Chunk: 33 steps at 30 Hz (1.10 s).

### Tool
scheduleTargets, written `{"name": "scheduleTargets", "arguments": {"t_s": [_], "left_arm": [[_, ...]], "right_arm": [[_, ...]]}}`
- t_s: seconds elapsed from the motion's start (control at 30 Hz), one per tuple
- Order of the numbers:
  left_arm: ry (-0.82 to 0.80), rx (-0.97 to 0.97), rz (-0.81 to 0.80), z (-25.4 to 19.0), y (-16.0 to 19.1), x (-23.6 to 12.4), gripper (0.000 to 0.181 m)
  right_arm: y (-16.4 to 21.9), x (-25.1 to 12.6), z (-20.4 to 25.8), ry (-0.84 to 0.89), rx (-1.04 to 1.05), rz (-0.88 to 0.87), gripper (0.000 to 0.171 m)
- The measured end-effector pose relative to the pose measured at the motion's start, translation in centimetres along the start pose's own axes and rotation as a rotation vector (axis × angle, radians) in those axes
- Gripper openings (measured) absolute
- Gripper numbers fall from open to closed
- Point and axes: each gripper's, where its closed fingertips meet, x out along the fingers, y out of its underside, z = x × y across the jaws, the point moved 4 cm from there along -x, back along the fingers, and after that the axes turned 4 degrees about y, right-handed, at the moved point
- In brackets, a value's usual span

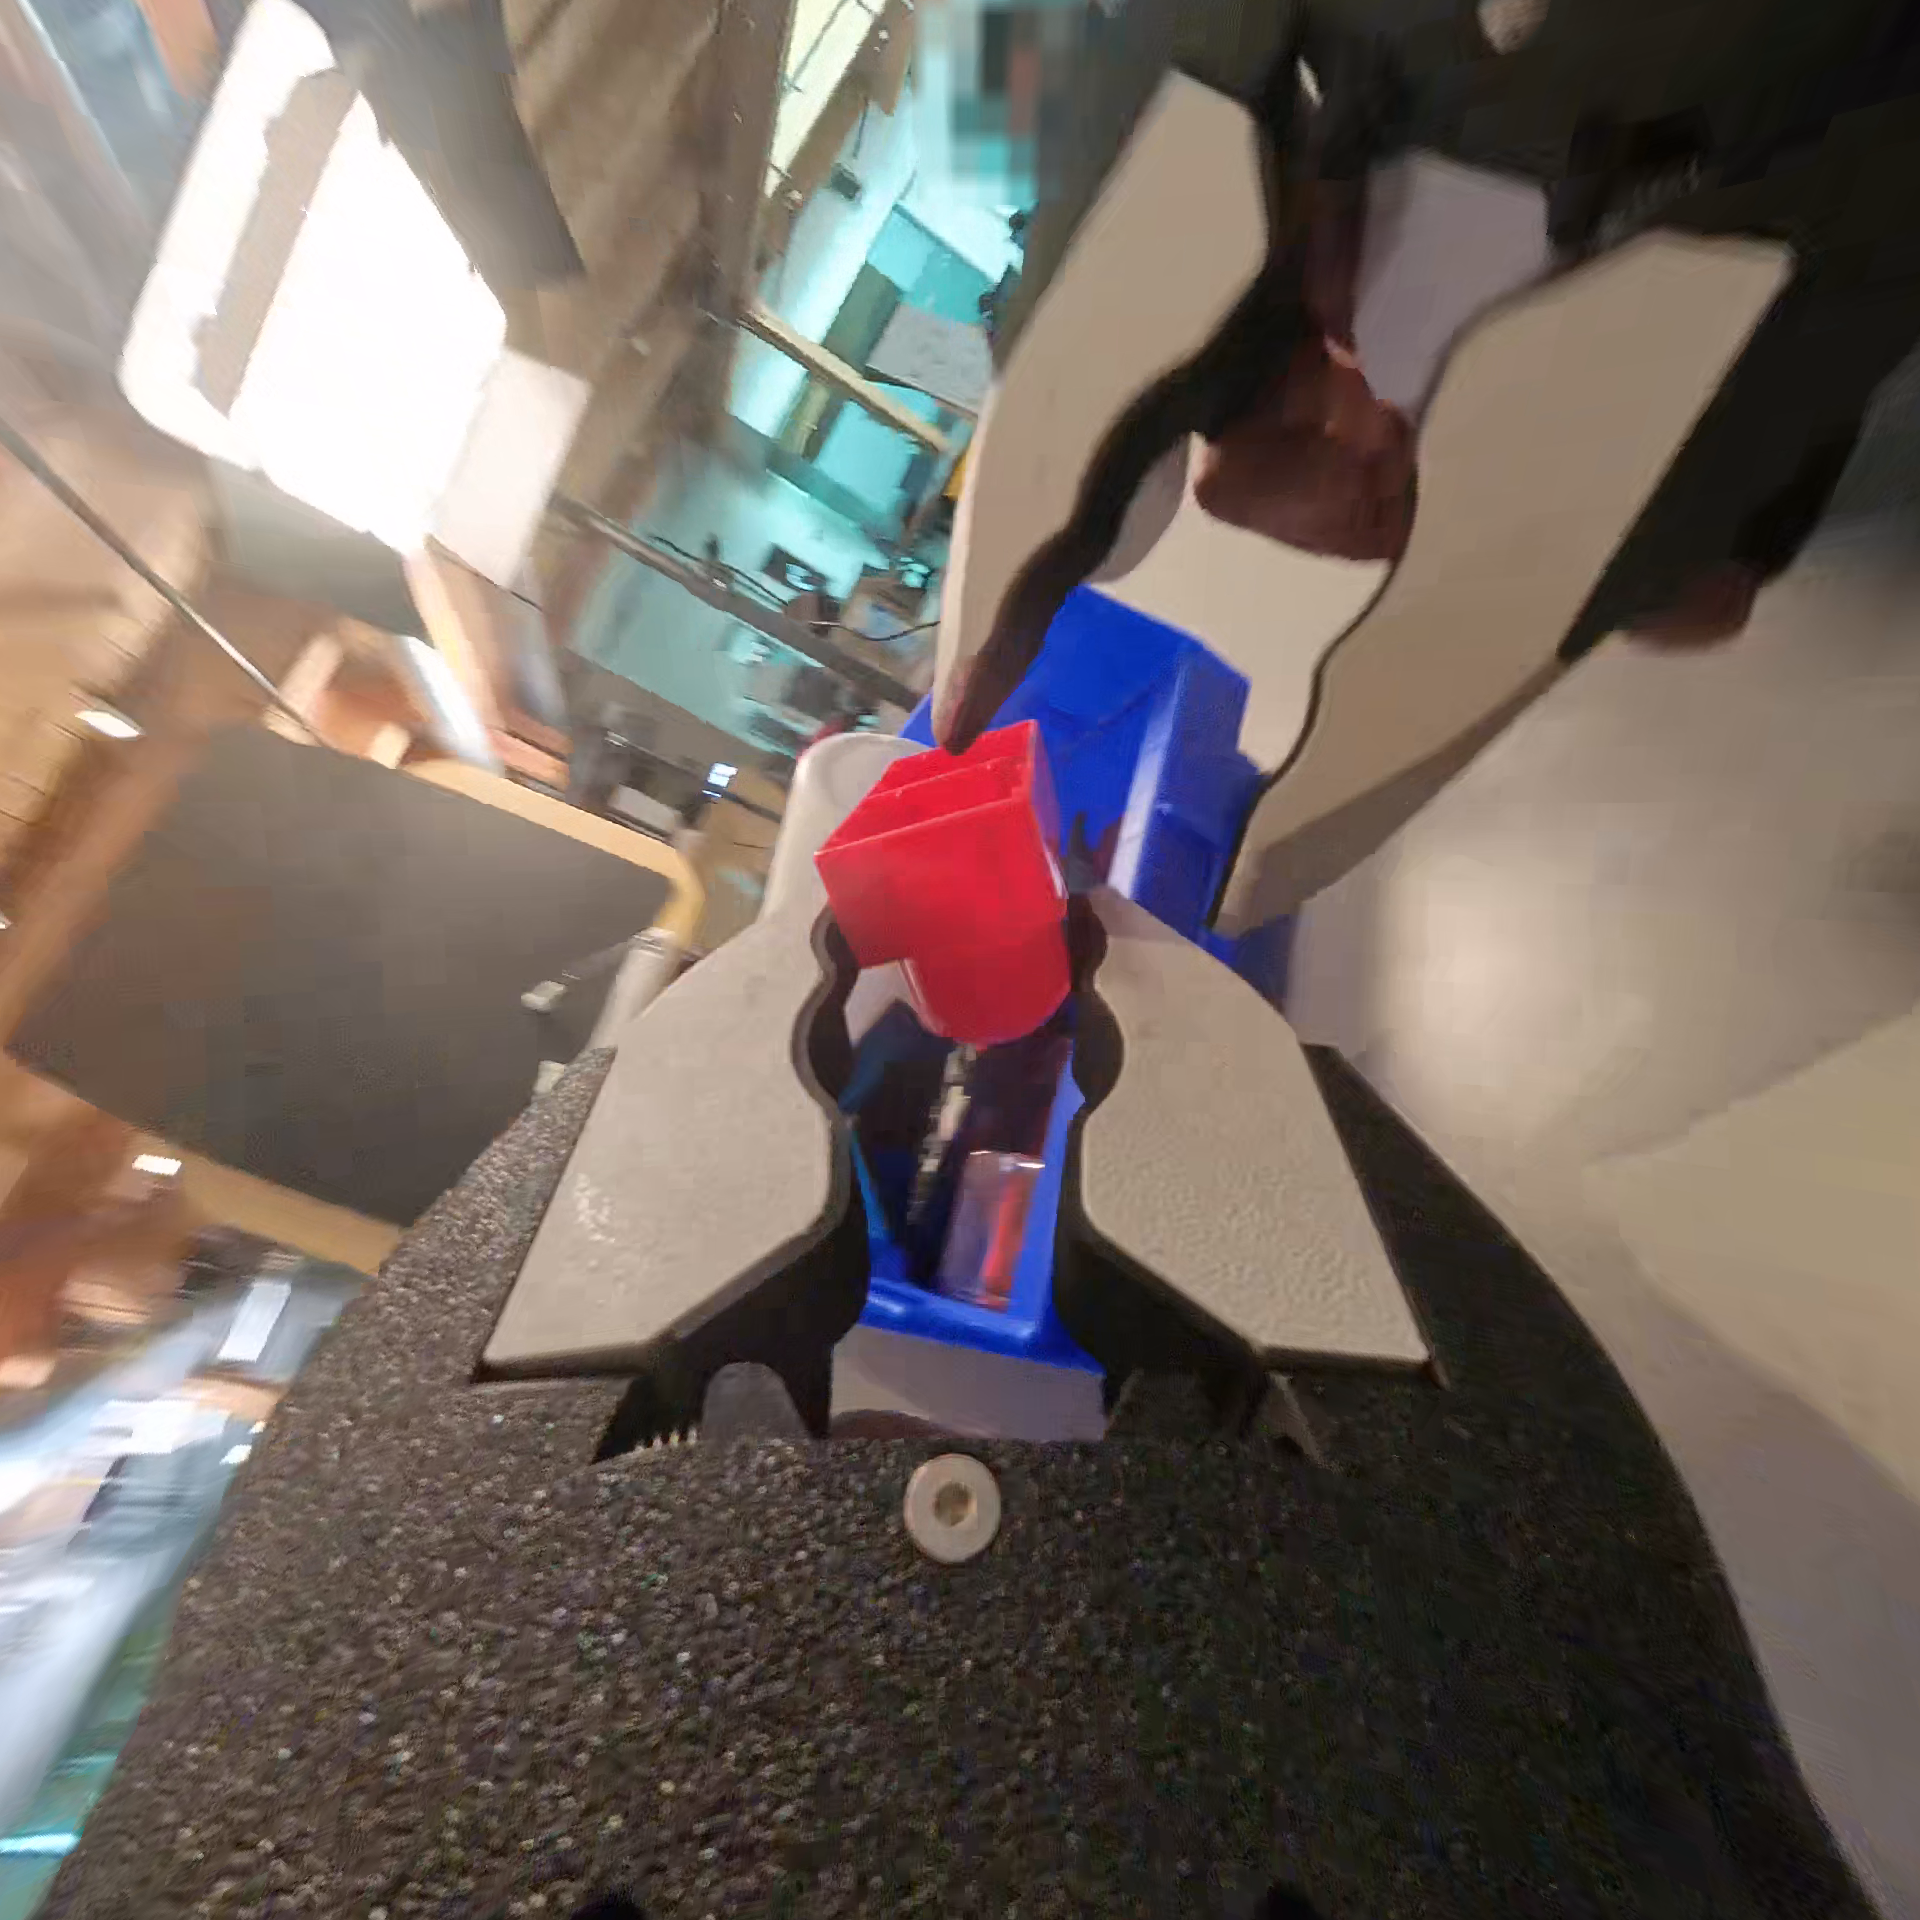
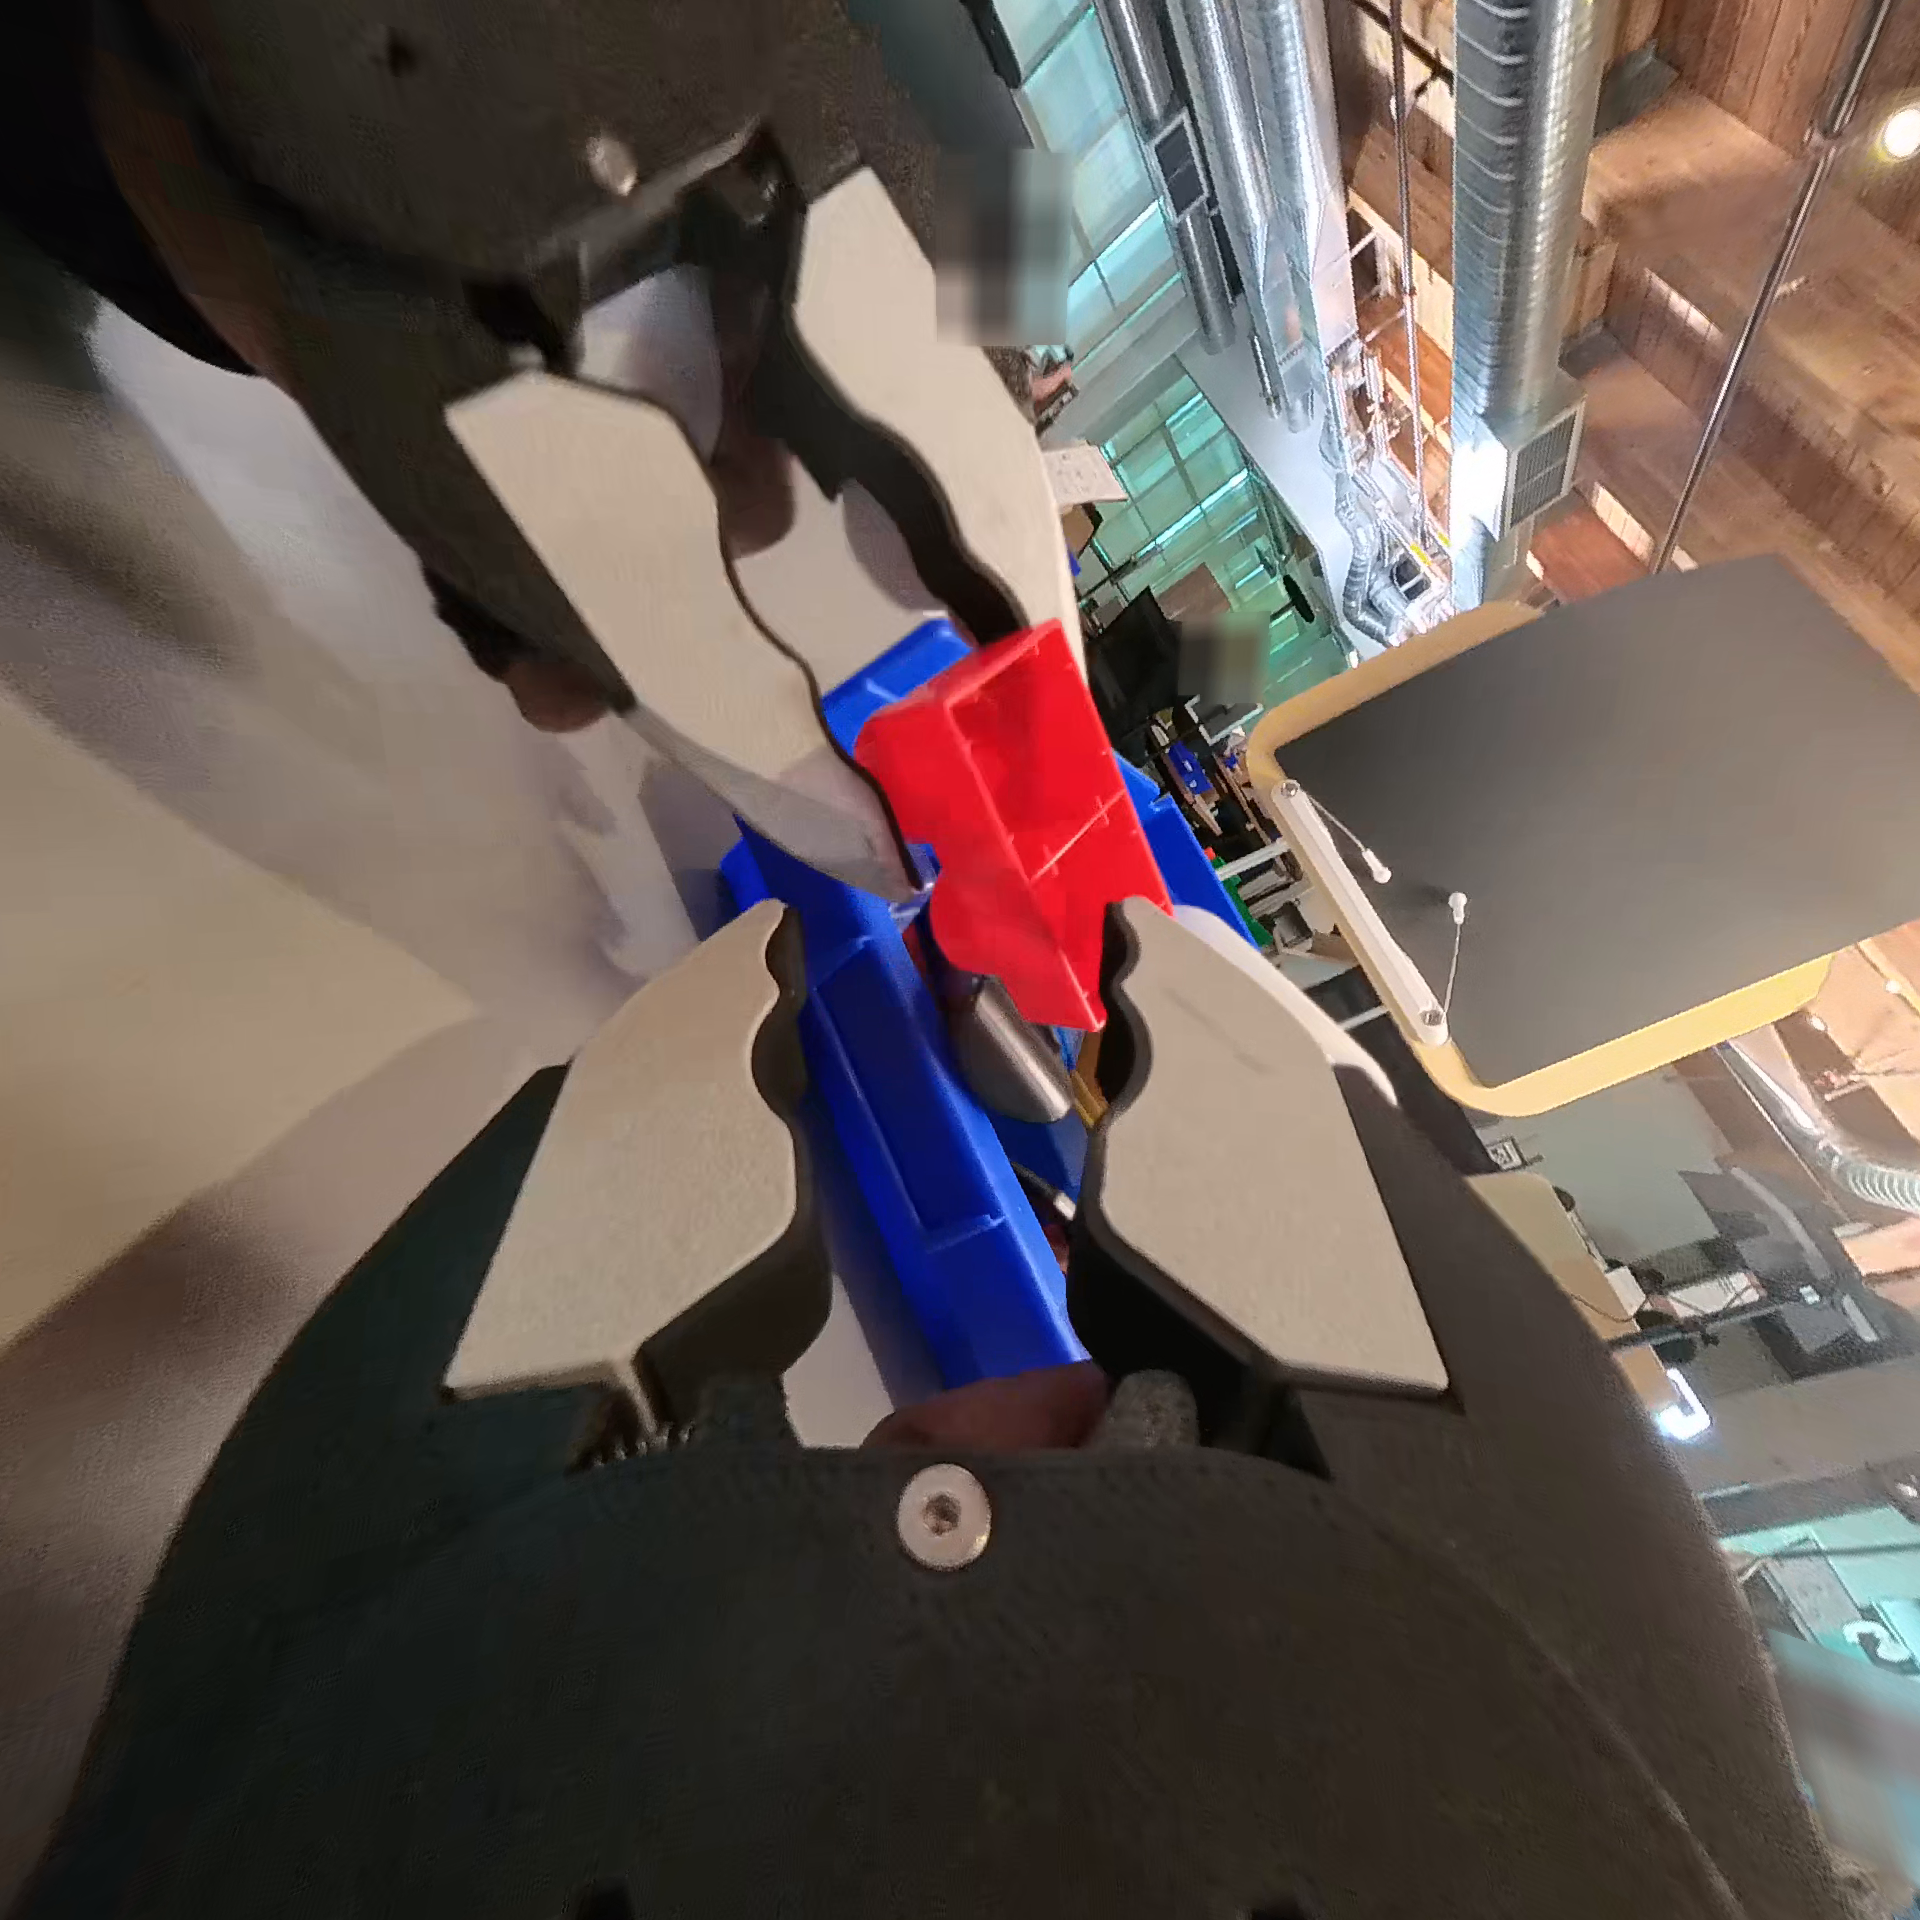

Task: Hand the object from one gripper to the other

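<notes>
A red plastic block with an open, ribbed side is held in the air above a blue bin. My left gripper is shut on it, one finger on each side. In the right wrist view the left gripper reaches in from the top and clamps the red block. My right gripper is open, its fingers astride the block's near end, and the right fingertip touches it. In the left wrist view the right gripper comes in from the upper right, one fingertip at the block's top edge.
The blue bin lies on a white table right under both grippers and holds small items, among them a metal cylinder. It also shows in the left wrist view. A black board with a wood rim stands beyond.
</notes>
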Motion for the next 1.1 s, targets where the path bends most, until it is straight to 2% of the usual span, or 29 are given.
{"name": "scheduleTargets", "arguments": {"t_s": [0.1, 0.27, 0.4, 0.47, 0.73, 0.9, 1.0, 1.1], "left_arm": [[-0.046, 0.202, 0.032, -0.3, 0.0, -0.1, 0.040], [-0.060, 0.437, 0.031, -1.0, -0.1, -0.6, 0.039], [-0.052, 0.603, -0.029, -2.3, -1.1, -1.1, 0.039], [-0.037, 0.597, -0.043, -2.8, -1.4, -1.2, 0.037], [0.217, 0.006, -0.107, -1.7, -0.9, -1.6, 0.060], [0.515, -0.470, -0.096, -2.4, -1.0, -1.5, 0.081], [0.540, -0.744, -0.135, -1.5, -1.5, -1.2, 0.078], [0.563, -0.894, -0.141, -1.7, -1.7, -0.7, 0.068]], "right_arm": [[-0.6, -0.3, -0.4, 0.031, -0.038, -0.028, 0.055], [-0.2, -0.1, -0.1, 0.088, -0.239, 0.017, 0.059], [0.1, 0.1, 0.5, 0.098, -0.335, 0.032, 0.051], [0.2, 0.1, 0.7, 0.102, -0.380, 0.035, 0.043], [0.1, -0.2, -0.2, 0.232, -0.595, 0.019, 0.041], [0.0, -0.3, -0.5, 0.307, -0.719, 0.021, 0.042], [0.0, -0.3, -0.4, 0.327, -0.765, 0.017, 0.042], [-0.4, -0.2, 0.1, 0.329, -0.771, -0.005, 0.042]]}}
